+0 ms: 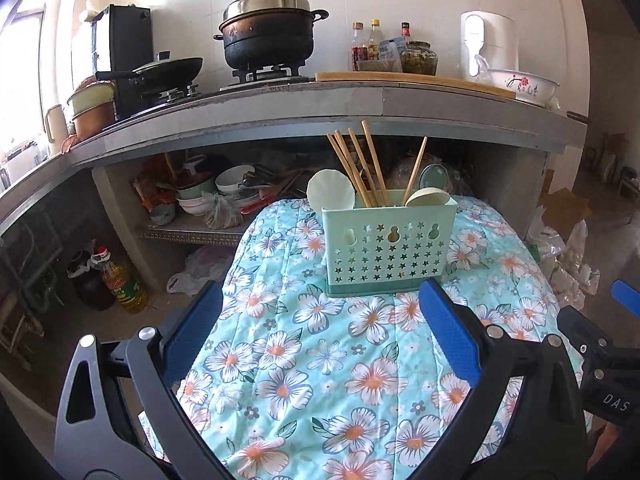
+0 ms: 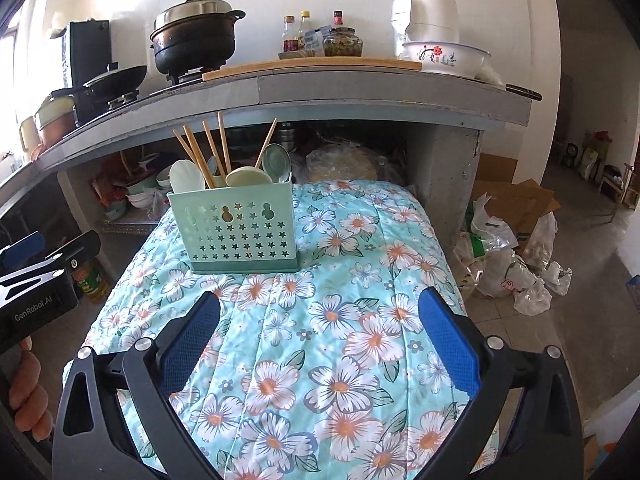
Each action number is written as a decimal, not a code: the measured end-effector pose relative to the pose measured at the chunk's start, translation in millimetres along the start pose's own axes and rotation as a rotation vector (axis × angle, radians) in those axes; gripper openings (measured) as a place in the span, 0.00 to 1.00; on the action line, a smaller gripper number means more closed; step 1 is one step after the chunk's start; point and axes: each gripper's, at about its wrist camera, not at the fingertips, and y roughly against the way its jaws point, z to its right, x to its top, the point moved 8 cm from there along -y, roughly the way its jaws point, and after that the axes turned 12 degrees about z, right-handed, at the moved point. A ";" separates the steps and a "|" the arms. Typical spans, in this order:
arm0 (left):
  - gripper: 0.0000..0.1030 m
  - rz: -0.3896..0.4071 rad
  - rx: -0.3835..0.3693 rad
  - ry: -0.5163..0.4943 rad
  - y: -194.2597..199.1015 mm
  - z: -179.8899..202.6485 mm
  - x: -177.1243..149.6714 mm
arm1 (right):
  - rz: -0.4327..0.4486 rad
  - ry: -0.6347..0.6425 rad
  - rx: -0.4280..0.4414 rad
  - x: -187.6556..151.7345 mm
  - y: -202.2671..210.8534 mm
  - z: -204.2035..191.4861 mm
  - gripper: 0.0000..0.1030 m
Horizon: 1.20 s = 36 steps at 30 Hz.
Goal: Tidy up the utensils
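A mint-green perforated utensil holder (image 1: 386, 246) stands upright on the flower-patterned cloth (image 1: 320, 360); it also shows in the right wrist view (image 2: 240, 236). Several wooden chopsticks (image 1: 360, 164) and pale spoons (image 1: 330, 194) stand in it, as the right wrist view shows with its chopsticks (image 2: 208, 152) and spoons (image 2: 188, 178). My left gripper (image 1: 320, 292) is open and empty, a little short of the holder. My right gripper (image 2: 320, 300) is open and empty, short of the holder and to its right.
A grey kitchen counter (image 1: 320, 108) runs behind, with a black pot (image 1: 268, 36), bottles (image 1: 376, 46) and a white basin (image 2: 446, 58). Bowls (image 1: 224, 192) fill the shelf below. An oil bottle (image 1: 120, 280) and plastic bags (image 2: 512, 264) are on the floor.
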 end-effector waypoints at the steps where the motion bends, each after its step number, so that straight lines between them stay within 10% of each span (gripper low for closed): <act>1: 0.92 0.002 -0.004 0.003 -0.1 0.5 0.9 | 0.004 0.001 -0.004 1.7 1.0 0.3 0.94; 36: 0.92 -0.024 0.025 0.051 -6.4 -27.1 -7.1 | 0.000 0.026 0.002 11.7 3.4 -15.1 0.94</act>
